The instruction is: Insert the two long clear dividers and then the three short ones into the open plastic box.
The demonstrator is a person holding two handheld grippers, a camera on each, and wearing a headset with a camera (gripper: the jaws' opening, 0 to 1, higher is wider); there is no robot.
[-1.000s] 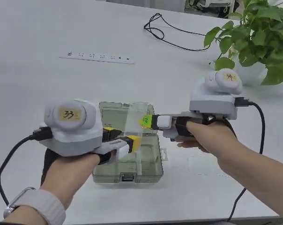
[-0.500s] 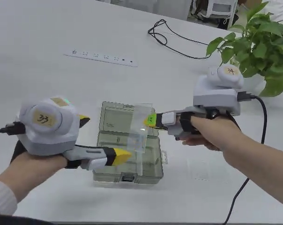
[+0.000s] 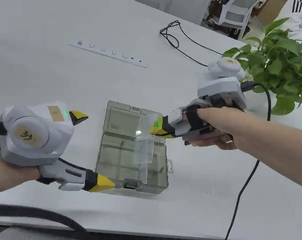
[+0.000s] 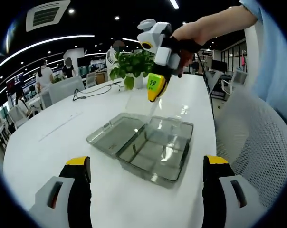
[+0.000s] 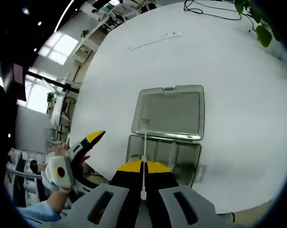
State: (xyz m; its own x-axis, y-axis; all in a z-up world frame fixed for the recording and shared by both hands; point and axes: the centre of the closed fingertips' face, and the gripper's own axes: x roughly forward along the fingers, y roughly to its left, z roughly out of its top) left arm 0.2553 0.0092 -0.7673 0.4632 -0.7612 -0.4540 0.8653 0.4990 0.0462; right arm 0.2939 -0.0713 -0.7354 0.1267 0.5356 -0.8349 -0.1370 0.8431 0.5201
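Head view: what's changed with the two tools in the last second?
The left tool let go of the clear divider and drew back leftward, away from the box, jaws open. The right tool still holds the clear divider above the box.

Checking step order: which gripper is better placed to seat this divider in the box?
Right. The right gripper is shut on the divider above the box; the left gripper is open and empty beside it.

Grey left hand-held gripper (image 3: 91,150) w/ yellow tips (image 3: 102,184), tag 33 (image 3: 27,135)
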